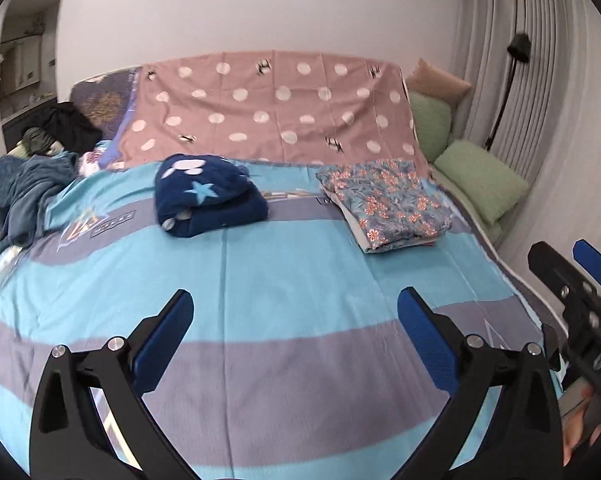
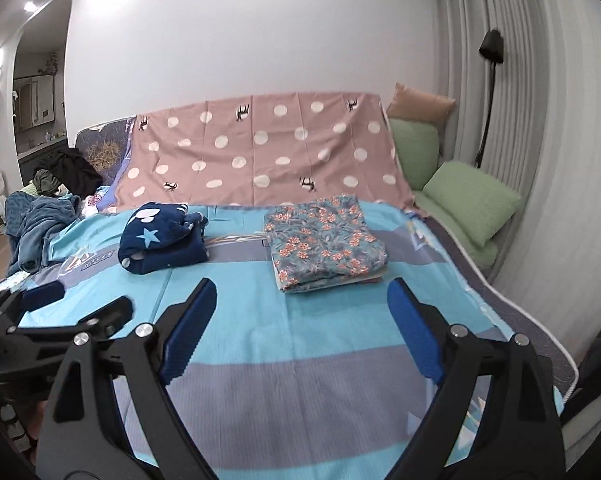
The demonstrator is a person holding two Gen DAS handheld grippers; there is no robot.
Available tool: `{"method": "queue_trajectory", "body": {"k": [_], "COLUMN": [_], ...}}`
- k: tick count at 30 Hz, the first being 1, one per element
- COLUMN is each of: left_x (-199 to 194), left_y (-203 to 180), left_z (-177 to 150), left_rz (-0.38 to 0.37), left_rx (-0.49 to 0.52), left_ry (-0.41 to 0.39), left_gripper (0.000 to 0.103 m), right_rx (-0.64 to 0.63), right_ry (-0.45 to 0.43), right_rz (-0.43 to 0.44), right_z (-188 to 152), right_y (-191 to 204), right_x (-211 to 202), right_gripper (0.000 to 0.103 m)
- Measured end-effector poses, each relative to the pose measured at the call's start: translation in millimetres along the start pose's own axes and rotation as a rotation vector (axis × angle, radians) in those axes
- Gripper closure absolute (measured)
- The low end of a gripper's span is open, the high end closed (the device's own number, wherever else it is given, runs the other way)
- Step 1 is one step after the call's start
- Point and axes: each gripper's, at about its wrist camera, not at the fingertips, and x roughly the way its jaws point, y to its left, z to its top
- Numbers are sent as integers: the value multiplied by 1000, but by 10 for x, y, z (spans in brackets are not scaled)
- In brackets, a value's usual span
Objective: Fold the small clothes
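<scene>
left gripper point(image 1: 294, 312): jaws spread wide, nothing between the blue pads; it hangs over the bare near stretch of the striped bed sheet point(image 1: 300, 380).
right gripper point(image 2: 300, 312): jaws likewise spread and empty, just beside the left one, over the same near part of the bed.
folded floral garment point(image 2: 324, 240): flat, squared-off stack ahead of the right gripper and a little to its right; its long axis runs away from the cameras, toward the wall. It looks finished.
navy star-print garment point(image 1: 208, 196): a loose, rolled bundle ahead and left of centre, well apart from the floral stack. The left gripper is the nearer one to it.
unfolded clothes pile point(image 1: 32, 184): blue, dark green and black pieces heaped at the far left edge of the bed. Any next piece most likely comes from here, so the move would go forward and left, led by the left hand.
far end: pink polka-dot cloth point(image 2: 260, 152) draped upright, green pillows point(image 2: 468, 200) to the right.
writing: small printed panels on the sheet, too blurred to read; embossed characters on the right gripper's body in the left view, not legible. No brand can be made out.
</scene>
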Motion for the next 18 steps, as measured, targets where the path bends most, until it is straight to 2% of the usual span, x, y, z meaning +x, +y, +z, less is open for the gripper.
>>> {"method": "queue_trajectory", "body": {"k": [4,6,9,14,18], "left_x": [-330,-450,-498,-438,-411], "left_y": [87,132,172,237,315], "left_z": [-319,-494,-705,-880,-900], "left_rz": [64,69,39,39,73], "left_rx": [13,19,32,23,7], "left_ry": [-49,-54,-50,-19,-14], "left_gripper": [1,1,1,1,1], "right_rx": [-18,-4,-9,-21,-26], "right_ry": [-17,-5,22,66,83], "right_rz": [-18,-5,3,19,15], "right_z": [-210,-333,-462,-659,-733], "right_y": [19,7,42,150,219], "right_x": [-251,-302,-278,-169,-115], "right_gripper": [13,13,13,11,11]}}
